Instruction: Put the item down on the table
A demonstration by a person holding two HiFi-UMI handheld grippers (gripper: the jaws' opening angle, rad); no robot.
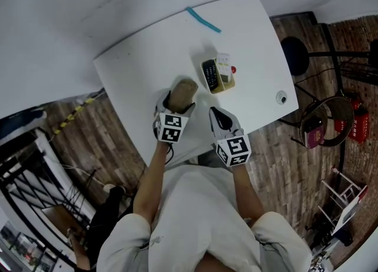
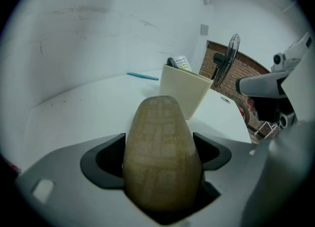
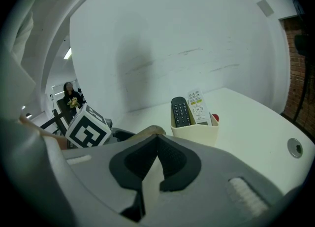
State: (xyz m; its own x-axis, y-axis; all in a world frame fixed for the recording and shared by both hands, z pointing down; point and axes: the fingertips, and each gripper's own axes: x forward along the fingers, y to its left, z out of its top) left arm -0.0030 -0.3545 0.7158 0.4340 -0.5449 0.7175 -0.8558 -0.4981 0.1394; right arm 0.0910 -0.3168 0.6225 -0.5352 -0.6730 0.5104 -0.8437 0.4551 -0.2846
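Left gripper (image 1: 175,107): jaws parted only as wide as the tan, egg-shaped item (image 2: 161,157) and pressed on both its flanks. The item sits deep between the pads with its rounded end pointing away, a grip that probably keeps the smooth shape from slipping out. It carries a faint woven-check pattern.

Right gripper (image 3: 157,145): jaws brought together with the tips meeting and nothing between them. It hangs beside the left one over the table's near edge, apparently idle and out of the way.

Position: in the head view the item is over the near part of the white table (image 1: 136,64), on bare surface. No view settles whether its underside touches the top. The put-down looks not yet finished, since the grip has not been let go.

Just beyond: a cream holder (image 3: 194,133) with a black remote (image 3: 180,113) and a white remote (image 3: 198,108) standing upright in it. It is near the item but apart from it, so there seems to be room for the release.

Far edge: a blue strip (image 1: 204,20) lies flat, well apart from the rest. A cable grommet (image 1: 282,97) sits toward the right corner.
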